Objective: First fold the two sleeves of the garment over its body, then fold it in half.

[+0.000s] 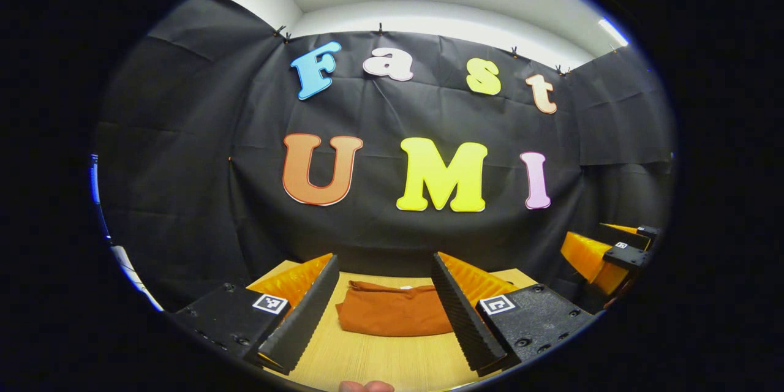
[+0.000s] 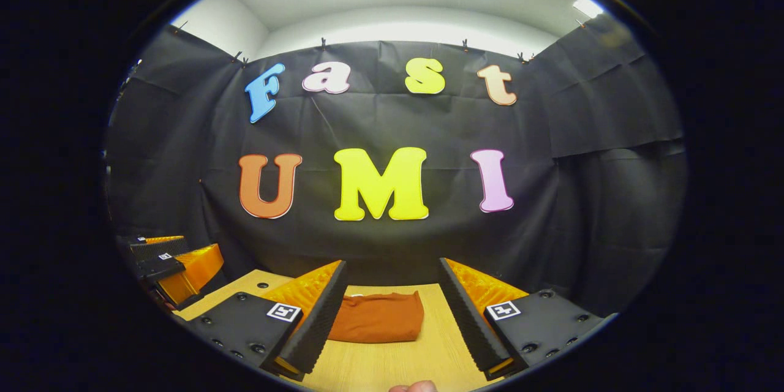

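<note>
Garment (image 1: 392, 315): rust-orange, lying on the bench (image 1: 380, 361) as a compact folded bundle; sleeves and half fold judged complete, nothing evidently left. Left claw (image 1: 386, 309): fingers apart, holding nothing, raised clear of the cloth. Right claw (image 2: 392, 312): likewise apart and holding nothing

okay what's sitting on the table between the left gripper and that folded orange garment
Nothing: in the left gripper view, only bare light wooden table lies between the open left gripper and the folded rust-orange cloth garment ahead.
</note>
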A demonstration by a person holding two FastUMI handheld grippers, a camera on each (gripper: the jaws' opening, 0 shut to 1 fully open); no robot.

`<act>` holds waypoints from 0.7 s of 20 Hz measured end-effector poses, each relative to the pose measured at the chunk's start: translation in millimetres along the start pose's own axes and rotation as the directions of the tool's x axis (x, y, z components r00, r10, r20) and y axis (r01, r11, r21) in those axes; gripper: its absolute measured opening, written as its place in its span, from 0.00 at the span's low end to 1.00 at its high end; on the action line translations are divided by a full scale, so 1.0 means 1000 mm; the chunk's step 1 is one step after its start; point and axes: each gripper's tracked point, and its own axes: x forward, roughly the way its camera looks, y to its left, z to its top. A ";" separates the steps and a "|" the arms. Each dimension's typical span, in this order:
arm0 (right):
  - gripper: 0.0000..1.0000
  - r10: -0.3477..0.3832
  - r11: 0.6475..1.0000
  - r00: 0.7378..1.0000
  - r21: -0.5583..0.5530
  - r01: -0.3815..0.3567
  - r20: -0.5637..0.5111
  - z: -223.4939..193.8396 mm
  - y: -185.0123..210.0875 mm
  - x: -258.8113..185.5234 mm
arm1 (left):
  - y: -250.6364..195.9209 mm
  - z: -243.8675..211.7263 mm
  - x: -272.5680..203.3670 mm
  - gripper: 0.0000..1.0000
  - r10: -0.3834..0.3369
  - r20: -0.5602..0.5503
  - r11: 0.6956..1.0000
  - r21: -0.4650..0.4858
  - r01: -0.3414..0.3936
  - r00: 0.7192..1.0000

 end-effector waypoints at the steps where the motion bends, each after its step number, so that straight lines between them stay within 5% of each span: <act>1: 0.94 0.005 1.000 1.000 0.004 -0.005 -0.007 -0.003 0.001 -0.001 | 0.000 0.001 0.001 0.98 0.001 0.010 1.000 0.007 -0.001 1.000; 14: 0.94 0.020 1.000 1.000 -0.012 -0.020 -0.011 -0.011 -0.009 0.008 | -0.005 -0.004 -0.001 0.98 -0.004 0.009 0.999 0.035 0.004 1.000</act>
